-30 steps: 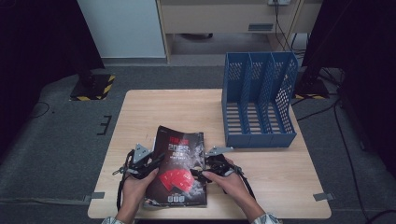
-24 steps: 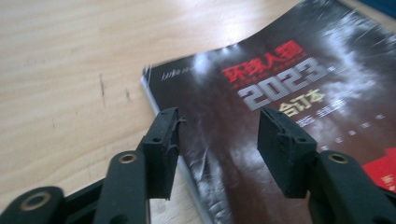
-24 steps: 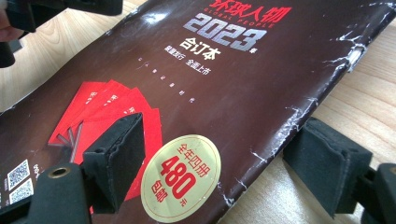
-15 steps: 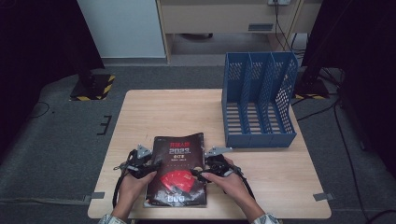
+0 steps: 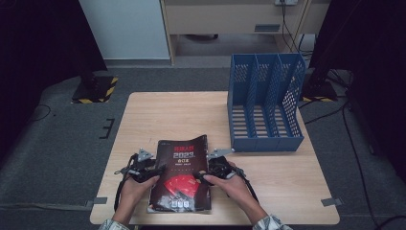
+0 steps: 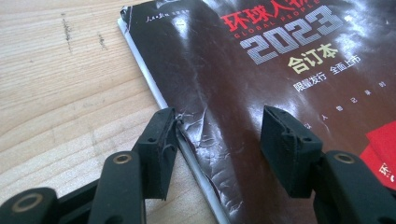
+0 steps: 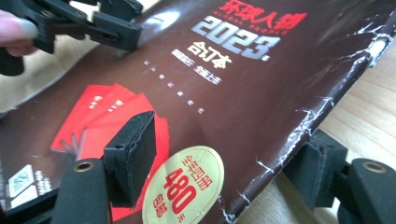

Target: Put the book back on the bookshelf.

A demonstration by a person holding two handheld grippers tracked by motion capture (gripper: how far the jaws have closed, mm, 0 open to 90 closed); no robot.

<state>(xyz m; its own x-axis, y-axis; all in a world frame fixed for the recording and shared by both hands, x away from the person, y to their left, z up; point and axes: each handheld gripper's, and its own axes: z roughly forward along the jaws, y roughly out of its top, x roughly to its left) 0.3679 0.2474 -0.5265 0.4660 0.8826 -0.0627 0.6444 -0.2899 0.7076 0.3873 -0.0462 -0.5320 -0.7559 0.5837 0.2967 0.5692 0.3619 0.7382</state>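
A thick magazine (image 5: 182,172) with a dark brown cover, red shapes and "2023" in pale print lies flat near the front edge of the wooden table (image 5: 167,110). My left gripper (image 5: 154,171) is at its left edge. In the left gripper view the jaws (image 6: 219,126) have just opened and stand apart, one on the wood beside the creased spine and one over the cover (image 6: 261,70). My right gripper (image 5: 203,175) is at the right edge. Its jaws (image 7: 226,140) have just been closing: one is over the cover (image 7: 243,93), one is under the cracked edge, and neither visibly presses.
A blue three-slot file rack (image 5: 265,105) stands at the table's back right, its slots open toward the top. The person's hands come in from the front edge. Dark floor, cables and a cabinet lie beyond the table.
A second ago the magazine was tilted up between the grippers; it has come down flat on the table. The left gripper sank with it and its jaws spread.
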